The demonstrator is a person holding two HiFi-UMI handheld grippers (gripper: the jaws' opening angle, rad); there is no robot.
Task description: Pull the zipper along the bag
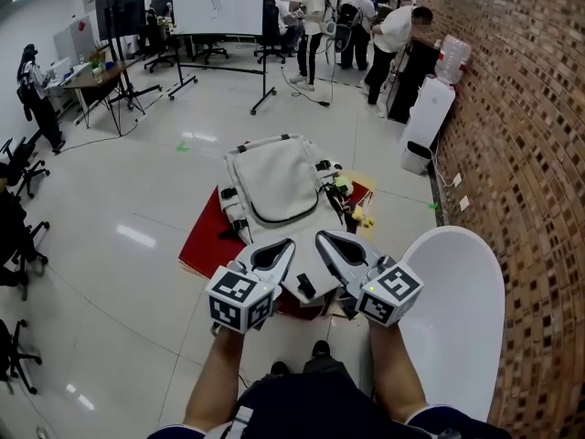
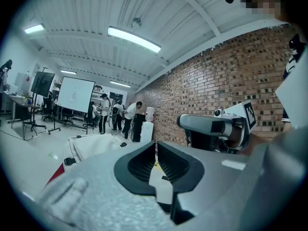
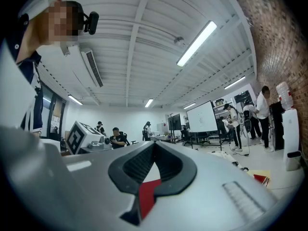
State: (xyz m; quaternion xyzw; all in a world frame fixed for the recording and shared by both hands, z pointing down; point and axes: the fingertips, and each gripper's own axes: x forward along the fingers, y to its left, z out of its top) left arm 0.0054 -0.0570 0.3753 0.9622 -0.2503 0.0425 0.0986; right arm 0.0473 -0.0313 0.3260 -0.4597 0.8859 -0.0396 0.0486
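Note:
A white backpack lies flat on a red mat on the floor in front of me. A dark zipper line curves round its front panel. In the head view both grippers hover side by side above the bag's near end, apart from it. The left gripper has its jaws together with nothing between them. The right gripper is likewise shut and empty. The left gripper view looks along its shut jaws over the backpack and catches the right gripper. The right gripper view looks past its tips across the room.
A white rounded table top is close on my right, against the brick wall. A white water dispenser stands by the wall. Small yellow and dark items lie beside the bag. A whiteboard, office chairs and several people are farther back.

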